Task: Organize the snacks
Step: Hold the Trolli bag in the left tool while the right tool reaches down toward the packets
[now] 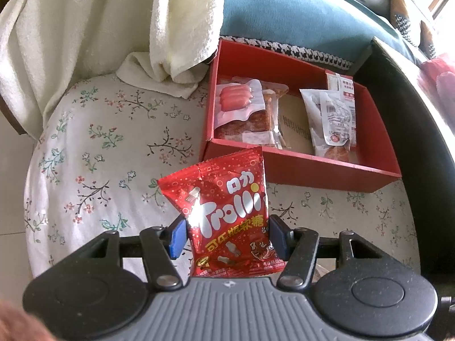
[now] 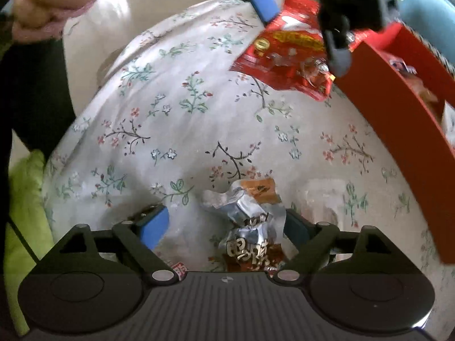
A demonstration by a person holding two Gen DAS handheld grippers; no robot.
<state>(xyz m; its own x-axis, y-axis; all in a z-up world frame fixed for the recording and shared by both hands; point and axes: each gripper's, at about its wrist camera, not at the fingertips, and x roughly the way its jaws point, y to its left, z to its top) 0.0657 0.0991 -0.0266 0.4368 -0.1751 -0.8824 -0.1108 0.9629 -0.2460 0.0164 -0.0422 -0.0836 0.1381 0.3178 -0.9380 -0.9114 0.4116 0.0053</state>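
Observation:
My left gripper (image 1: 227,236) is shut on a red Trolli candy bag (image 1: 224,199), held upright just in front of the red box (image 1: 298,167). The right wrist view shows the same bag (image 2: 284,56) hanging near the box's corner (image 2: 398,108). In the box lie a sausage pack (image 1: 236,96) and white pouches (image 1: 332,119). My right gripper (image 2: 227,227) is open over a crumpled silver and brown snack packet (image 2: 250,221), which sits between the fingers near the right pad. The left pad (image 2: 155,227) stands clear of it.
Everything rests on a floral cloth (image 1: 99,156). A white towel (image 1: 113,28) and a teal cushion (image 1: 298,8) lie behind the box. A clear wrapper (image 2: 327,196) lies right of the silver packet. A person's hand (image 2: 51,0) is at the upper left.

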